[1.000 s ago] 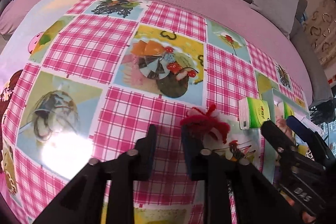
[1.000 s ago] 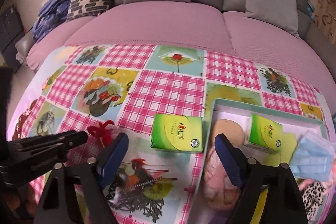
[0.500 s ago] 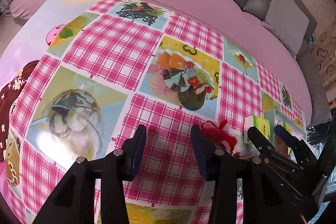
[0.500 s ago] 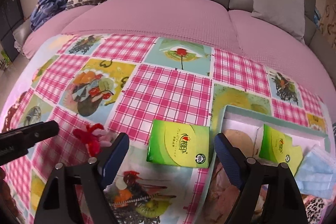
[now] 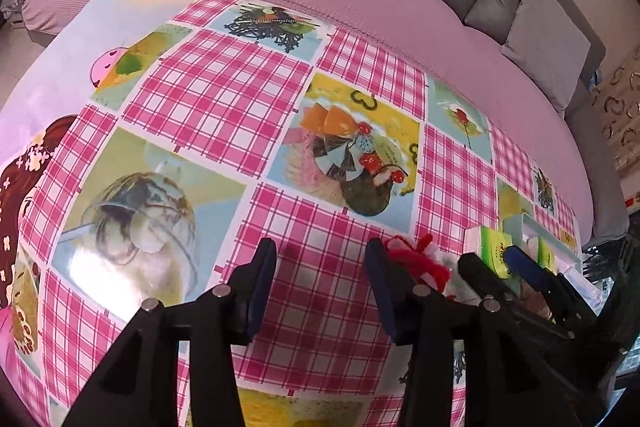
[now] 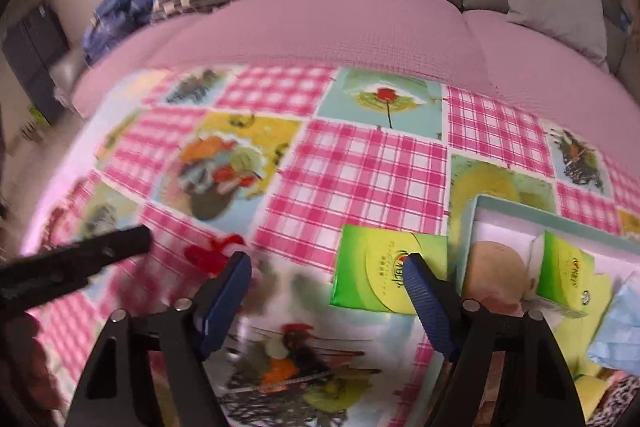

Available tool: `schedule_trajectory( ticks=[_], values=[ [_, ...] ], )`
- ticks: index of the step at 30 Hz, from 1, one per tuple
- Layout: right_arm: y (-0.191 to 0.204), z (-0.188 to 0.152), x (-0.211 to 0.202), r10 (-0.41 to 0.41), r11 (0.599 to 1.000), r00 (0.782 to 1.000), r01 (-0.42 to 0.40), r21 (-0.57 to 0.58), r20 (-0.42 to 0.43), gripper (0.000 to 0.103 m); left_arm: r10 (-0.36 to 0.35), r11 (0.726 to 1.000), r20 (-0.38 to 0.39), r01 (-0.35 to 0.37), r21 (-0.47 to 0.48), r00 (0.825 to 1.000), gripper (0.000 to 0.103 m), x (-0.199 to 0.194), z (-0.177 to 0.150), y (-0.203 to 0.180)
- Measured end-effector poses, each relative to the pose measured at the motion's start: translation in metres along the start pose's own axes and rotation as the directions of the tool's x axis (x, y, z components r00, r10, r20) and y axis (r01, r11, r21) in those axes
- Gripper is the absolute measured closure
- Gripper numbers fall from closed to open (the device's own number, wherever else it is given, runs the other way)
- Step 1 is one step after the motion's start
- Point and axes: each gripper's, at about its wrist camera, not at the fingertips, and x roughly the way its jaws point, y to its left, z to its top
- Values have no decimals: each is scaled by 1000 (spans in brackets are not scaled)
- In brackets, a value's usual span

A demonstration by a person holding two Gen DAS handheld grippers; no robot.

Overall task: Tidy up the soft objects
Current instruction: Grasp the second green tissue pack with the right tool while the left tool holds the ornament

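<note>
My left gripper (image 5: 322, 283) hangs over the pink checked tablecloth, its jaws opening with nothing between them. A red and white yarn toy (image 5: 420, 261) lies just outside its right finger, and shows in the right wrist view as a blurred yarn toy (image 6: 216, 251). My right gripper (image 6: 326, 267) stands wide over a green tissue pack (image 6: 372, 271), its jaws closing. Its right finger overlaps the pack and the pads do not press on it. In the left wrist view this same gripper (image 5: 496, 263) is at the right edge.
A teal-rimmed box (image 6: 520, 207) at the right holds a beige plush (image 6: 496, 263), a second green tissue pack (image 6: 568, 275) and a blue face mask (image 6: 620, 327). Behind the cloth are a pink sofa seat (image 6: 340, 27) and cushions.
The left jaws have spread wider and its view has rolled, with the yarn toy now outside the right finger. The right gripper has come closer over the tissue pack.
</note>
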Motion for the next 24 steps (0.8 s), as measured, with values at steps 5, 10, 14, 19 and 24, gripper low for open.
schedule_trajectory(
  ticks=[5,10,14,19,24],
  values=[
    [-6,9,3,-85,996,996,85,-28,-4,22,0,1000,6,0,-9,1000,55,-2,1,1],
    [-10,18,16,-105,993,994,104,-50,-15,22,3,1000,14,-3,-7,1000,55,-5,2,0],
    [-14,20,27,-122,992,992,120,-41,-44,24,3,1000,15,-3,-6,1000,55,-5,3,0],
    [-11,14,24,-94,995,994,93,-32,-58,23,-7,1000,9,7,3,1000,54,-3,3,-3],
    [-3,5,18,-90,994,993,85,-68,-70,23,-53,999,-7,53,3,999,54,0,3,-4]
  ],
)
